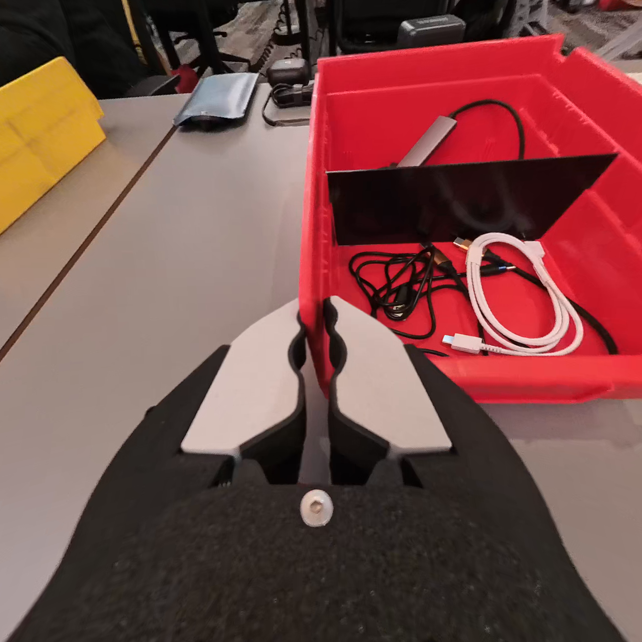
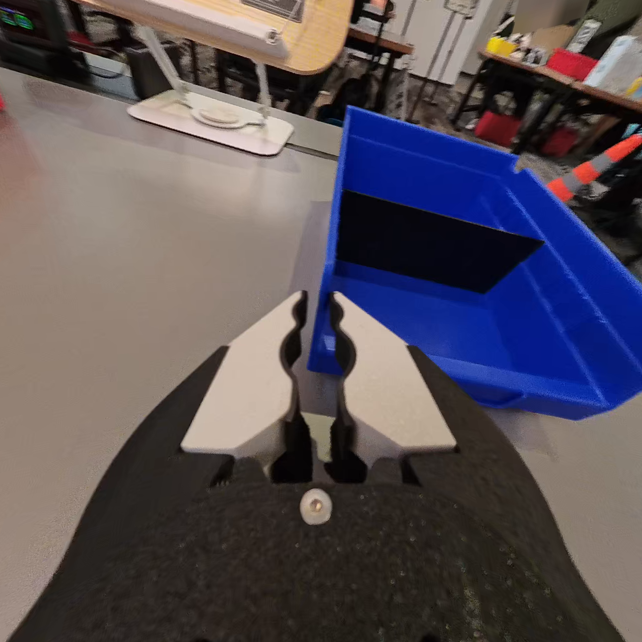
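My left gripper [image 1: 312, 309] is shut on the left wall of a red bin [image 1: 521, 378], near its front corner, with one finger inside and one outside. A black divider [image 1: 451, 198] splits the bin. The near part holds a coiled white cable [image 1: 521, 305] and tangled black cables [image 1: 392, 278]. The far part holds a grey hub [image 1: 427, 139] with a black cord. My right gripper [image 2: 318, 302] is shut on the left wall of an empty blue bin [image 2: 521, 392], which has its own black divider [image 2: 427, 243]. I cannot tell if either bin is off the grey table.
A yellow bin [image 1: 41, 139] sits at the far left. A blue-grey pouch [image 1: 219, 97] and a black charger [image 1: 288, 80] lie behind the red bin. A white stand base [image 2: 212, 125] sits at the far table edge. An orange cone [image 2: 590, 166] stands past the blue bin. There is about 60 cm between the tips of the two grippers.
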`<state>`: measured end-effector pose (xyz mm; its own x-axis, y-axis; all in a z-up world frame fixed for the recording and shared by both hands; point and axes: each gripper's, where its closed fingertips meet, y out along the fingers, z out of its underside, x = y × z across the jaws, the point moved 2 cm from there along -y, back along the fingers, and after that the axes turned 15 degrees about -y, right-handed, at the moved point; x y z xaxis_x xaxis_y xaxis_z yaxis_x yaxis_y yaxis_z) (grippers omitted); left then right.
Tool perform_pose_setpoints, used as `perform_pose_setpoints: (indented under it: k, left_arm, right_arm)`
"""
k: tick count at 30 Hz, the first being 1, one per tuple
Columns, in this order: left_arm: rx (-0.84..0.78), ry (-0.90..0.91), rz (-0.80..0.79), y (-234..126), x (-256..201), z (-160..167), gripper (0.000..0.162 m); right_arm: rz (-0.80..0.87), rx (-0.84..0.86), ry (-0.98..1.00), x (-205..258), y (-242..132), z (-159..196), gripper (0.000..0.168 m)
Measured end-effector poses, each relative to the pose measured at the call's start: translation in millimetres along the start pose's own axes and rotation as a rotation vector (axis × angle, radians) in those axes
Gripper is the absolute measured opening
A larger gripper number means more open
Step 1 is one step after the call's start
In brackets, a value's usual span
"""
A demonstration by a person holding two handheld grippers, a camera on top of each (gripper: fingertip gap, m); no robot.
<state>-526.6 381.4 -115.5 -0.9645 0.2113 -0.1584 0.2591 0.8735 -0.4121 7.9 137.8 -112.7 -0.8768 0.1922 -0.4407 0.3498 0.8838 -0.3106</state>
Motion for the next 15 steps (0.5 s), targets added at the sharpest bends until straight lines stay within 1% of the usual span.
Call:
perform_pose_setpoints:
  k: [1, 5, 7, 11, 15]
  left_arm:
    - [-0.006, 0.002, 0.009, 0, 0, -1, 0.007]
    - [0.014, -0.041, 0.047, 0, 1, 0, 0.004]
    - [0.022, -0.063, 0.064, 0, 2, 0, 0.003]
    - [0.026, -0.067, 0.057, -2, 7, 0, 0.003]
    - [0.033, -0.116, 0.069, -4, 12, 0, 0.003]
  right_arm:
    - [0.019, 0.008, -0.002, 0, 3, 0, 0.006]
    - [0.019, -0.005, -0.023, 10, 10, -7, 0.006]
    - [-0.032, -0.042, -0.051, 21, 11, -14, 0.007]
    - [-0.043, -0.040, -0.084, 26, 8, -15, 0.006]
    - [-0.076, -0.037, -0.005, 20, 8, -11, 0.006]
